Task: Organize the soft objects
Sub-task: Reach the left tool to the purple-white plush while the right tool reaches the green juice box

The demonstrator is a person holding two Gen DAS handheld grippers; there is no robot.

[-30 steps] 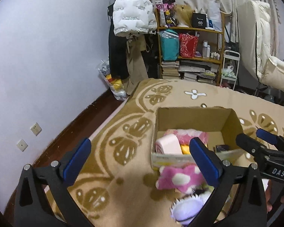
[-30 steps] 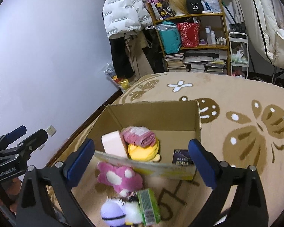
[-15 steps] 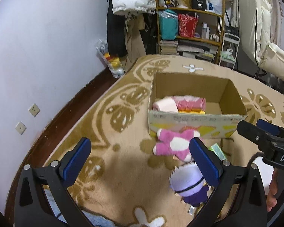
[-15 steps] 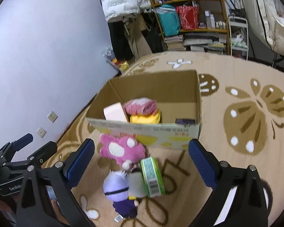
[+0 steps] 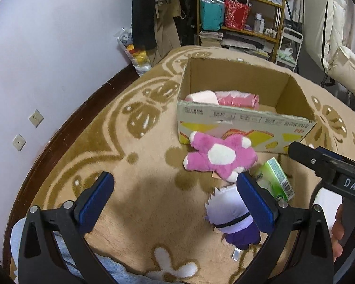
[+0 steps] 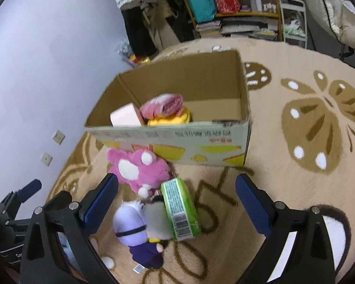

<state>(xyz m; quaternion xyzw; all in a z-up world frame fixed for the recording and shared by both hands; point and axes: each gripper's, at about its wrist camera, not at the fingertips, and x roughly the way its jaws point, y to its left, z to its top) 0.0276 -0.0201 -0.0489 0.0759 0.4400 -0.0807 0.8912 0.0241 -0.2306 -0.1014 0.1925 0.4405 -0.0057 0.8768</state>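
An open cardboard box (image 5: 239, 120) (image 6: 177, 142) stands on the rug and holds a pink roll (image 6: 124, 117), a pink bundle (image 6: 161, 104) and a yellow soft thing (image 6: 170, 118). In front of it lie a pink plush (image 5: 220, 156) (image 6: 137, 168), a white-haired doll in purple (image 5: 232, 215) (image 6: 135, 227) and a green tissue pack (image 5: 274, 177) (image 6: 179, 208). My left gripper (image 5: 175, 203) is open and empty, above the rug left of the doll. My right gripper (image 6: 177, 203) is open and empty, above the green pack.
A beige rug with brown butterfly patterns (image 6: 319, 123) covers the floor. A lilac wall with sockets (image 5: 35, 118) is on the left. A cluttered shelf (image 5: 239, 16), hanging coats (image 5: 158, 11) and a white chair (image 5: 338, 54) stand behind the box.
Both grippers have pulled back and tilted down from the box, so the toys on the rug now sit between the fingers. Both stayed open.
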